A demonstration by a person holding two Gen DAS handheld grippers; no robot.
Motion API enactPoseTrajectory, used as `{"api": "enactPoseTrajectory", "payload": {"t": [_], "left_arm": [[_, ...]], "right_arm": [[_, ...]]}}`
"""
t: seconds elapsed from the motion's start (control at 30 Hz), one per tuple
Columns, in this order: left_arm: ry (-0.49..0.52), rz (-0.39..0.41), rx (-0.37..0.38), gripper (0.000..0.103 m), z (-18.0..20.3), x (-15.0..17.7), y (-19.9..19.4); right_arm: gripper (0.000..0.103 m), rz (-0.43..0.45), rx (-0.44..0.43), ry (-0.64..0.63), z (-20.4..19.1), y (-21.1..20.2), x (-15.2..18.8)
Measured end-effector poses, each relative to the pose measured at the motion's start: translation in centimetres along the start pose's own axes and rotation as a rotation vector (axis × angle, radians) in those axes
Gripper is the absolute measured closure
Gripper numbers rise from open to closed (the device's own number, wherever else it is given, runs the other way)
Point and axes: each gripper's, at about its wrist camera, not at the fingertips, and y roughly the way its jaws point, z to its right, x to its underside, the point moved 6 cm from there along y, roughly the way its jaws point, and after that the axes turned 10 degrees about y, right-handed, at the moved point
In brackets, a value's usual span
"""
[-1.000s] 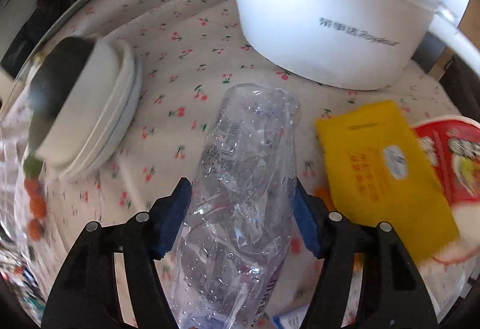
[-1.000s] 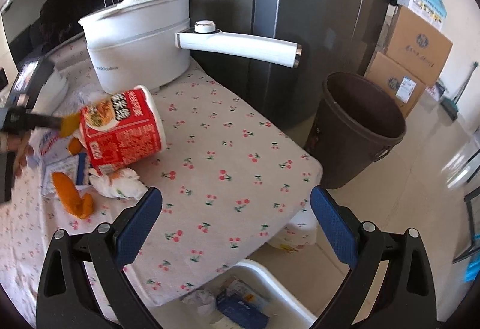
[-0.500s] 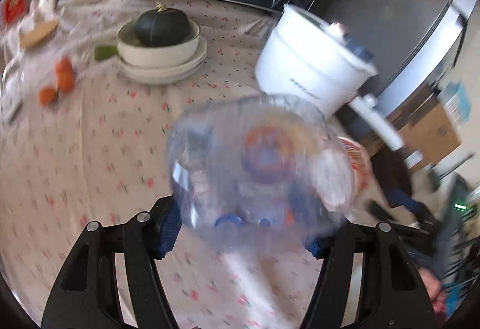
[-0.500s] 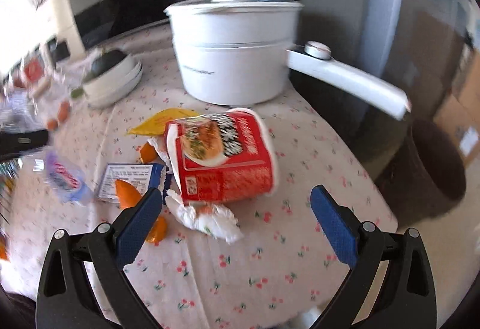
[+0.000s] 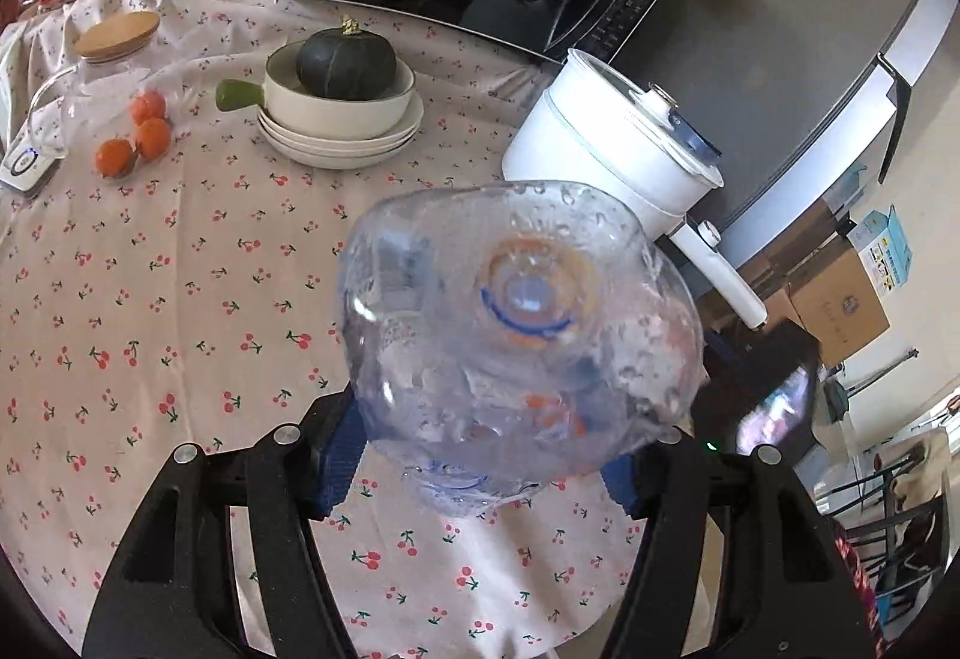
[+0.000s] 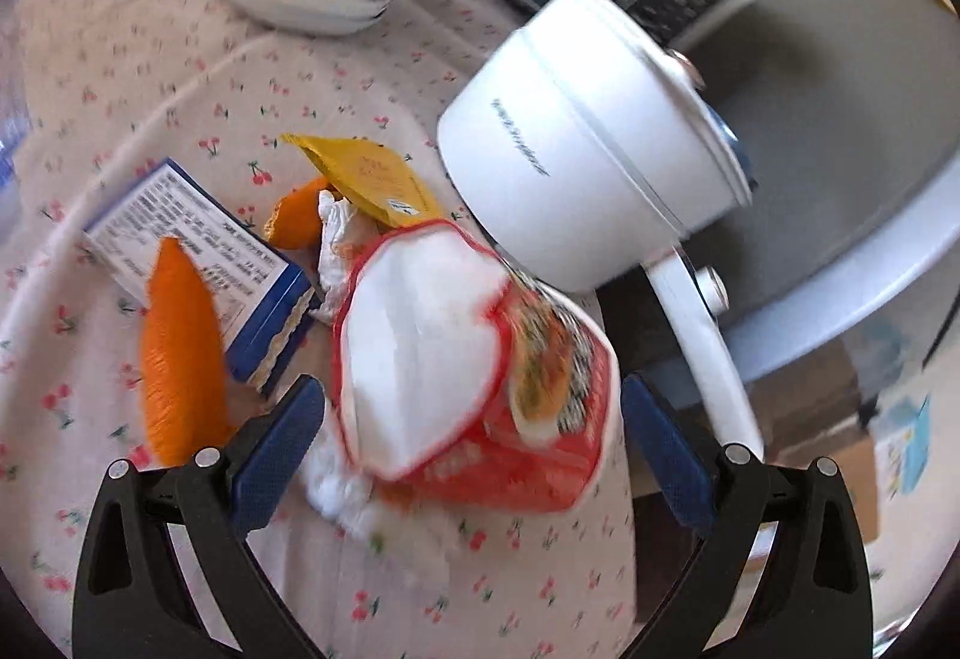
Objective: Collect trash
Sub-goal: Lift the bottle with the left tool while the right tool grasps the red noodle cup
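While the left gripper [image 5: 480, 470] clamps the crushed clear plastic bottle [image 5: 516, 335] across its body, the bottle is lifted clear of the cherry-print tablecloth [image 5: 180, 299] with its base turned toward the camera, which looks like a carry toward a bin rather than a rest on the table; to its far left sit three small oranges [image 5: 135, 137], then a stack of bowls [image 5: 342, 119] with a dark squash on top, kept well away from the litter, since they are not rubbish; further right stands the white electric pot [image 5: 606, 149], its long handle sticking out over the table edge.

In the right wrist view, reading from the left, a strip of orange peel [image 6: 180, 347] lies across a blue and white carton [image 6: 198, 263]; beside them are a second piece of peel, a crumpled tissue [image 6: 339, 245] and a yellow sachet [image 6: 366, 179], all heaped together near the pot; nearest of all, the red instant noodle cup [image 6: 480, 359] lies on its side between the fingers of the right gripper [image 6: 474, 431], whose jaws stand spread wide with a gap on each side, so nothing is grasped yet; it seems lined up to take the cup next.
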Motion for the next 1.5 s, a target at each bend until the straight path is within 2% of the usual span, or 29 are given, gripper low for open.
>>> {"api": "enactPoseTrajectory", "payload": {"t": [0.07, 0.23, 0.43, 0.53, 0.6, 0.67, 0.8, 0.93, 1.5], "left_arm": [[-0.003, 0.000, -0.003, 0.041, -0.3, -0.1, 0.0], [-0.003, -0.005, -0.010, 0.041, -0.8, -0.1, 0.3], [-0.019, -0.007, -0.012, 0.041, -1.2, -0.2, 0.4], [-0.021, -0.005, -0.003, 0.041, -0.9, -0.1, 0.5], [-0.020, -0.003, 0.002, 0.041, -0.7, -0.1, 0.5], [-0.022, 0.003, 0.004, 0.041, -0.5, -0.1, 0.5], [-0.025, 0.012, 0.007, 0.041, -0.5, -0.1, 0.4], [-0.033, 0.021, 0.012, 0.041, -0.5, -0.2, 0.2], [-0.029, 0.075, 0.048, 0.041, 0.7, -0.6, -1.5]], "right_arm": [[0.007, -0.038, -0.047, 0.041, 0.4, 1.3, -0.2], [0.015, -0.072, -0.268, 0.380, 4.6, 2.9, 0.1], [0.016, -0.091, -0.477, 0.798, 9.4, 3.3, 2.5], [0.019, -0.101, -0.574, 0.962, 10.7, 3.0, 3.9], [0.021, -0.112, -0.618, 1.026, 11.0, 2.9, 4.3], [0.021, -0.115, -0.631, 1.055, 11.0, 2.3, 4.8], [0.022, -0.086, -0.588, 1.039, 11.0, 1.0, 4.4], [0.022, -0.059, -0.584, 1.058, 11.4, -0.1, 4.0], [0.022, 0.048, -0.623, 1.056, 12.4, -7.6, 2.5]]}}
